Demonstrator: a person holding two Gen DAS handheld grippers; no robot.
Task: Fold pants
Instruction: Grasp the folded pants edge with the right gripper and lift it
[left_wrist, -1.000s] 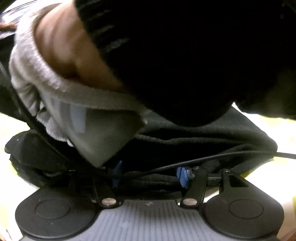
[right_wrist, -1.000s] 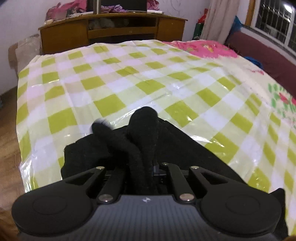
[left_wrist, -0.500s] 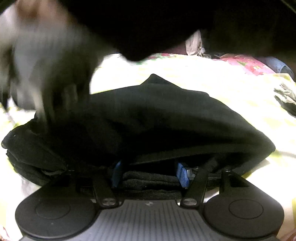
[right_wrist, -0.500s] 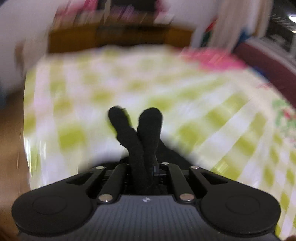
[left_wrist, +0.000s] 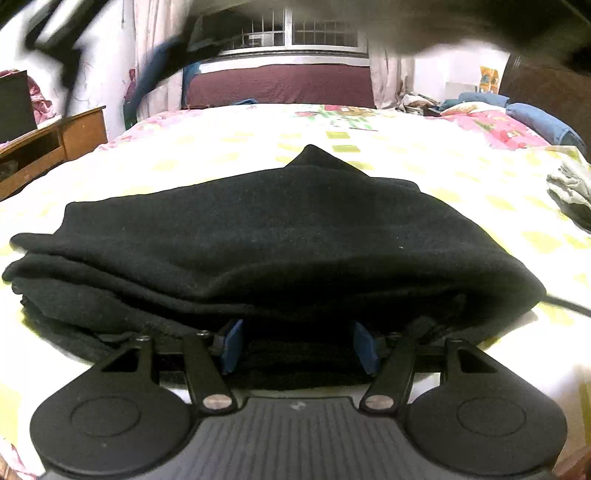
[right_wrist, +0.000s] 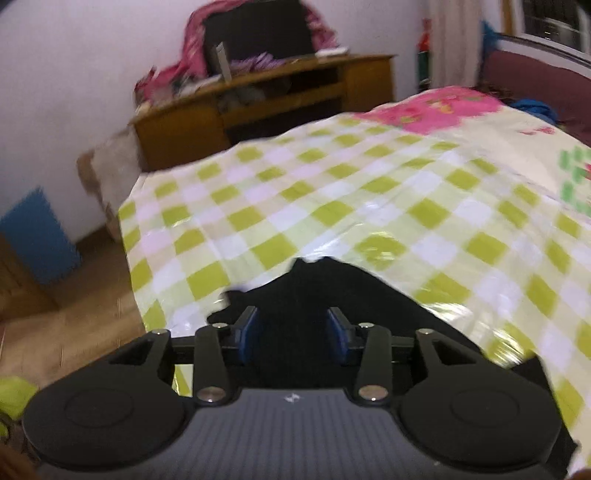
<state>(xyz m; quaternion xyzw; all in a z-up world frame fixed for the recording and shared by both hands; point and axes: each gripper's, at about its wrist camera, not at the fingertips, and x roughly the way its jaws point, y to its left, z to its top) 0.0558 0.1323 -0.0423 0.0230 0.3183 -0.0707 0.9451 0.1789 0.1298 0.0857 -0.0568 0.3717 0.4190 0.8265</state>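
Observation:
The black pants (left_wrist: 288, 229) lie folded in a thick stack on the green-and-white checked bed cover (left_wrist: 461, 177). My left gripper (left_wrist: 299, 343) is open, its blue pads (left_wrist: 231, 345) wide apart at the stack's near edge, with cloth lying between them. In the right wrist view my right gripper (right_wrist: 293, 334) is open above the pants (right_wrist: 332, 291). Its blue pads (right_wrist: 248, 334) stand apart and hold nothing.
A wooden cabinet (right_wrist: 258, 99) with clutter stands past the bed's far end. A grey garment (left_wrist: 570, 192) lies at the right of the bed. A maroon sofa (left_wrist: 280, 85) stands under a window. A cable (left_wrist: 569, 304) runs off to the right.
My right gripper was shut on a fold of the pants; it has let go, opened and lifted. The arm and cloth that covered the left view have moved away, showing the folded stack.

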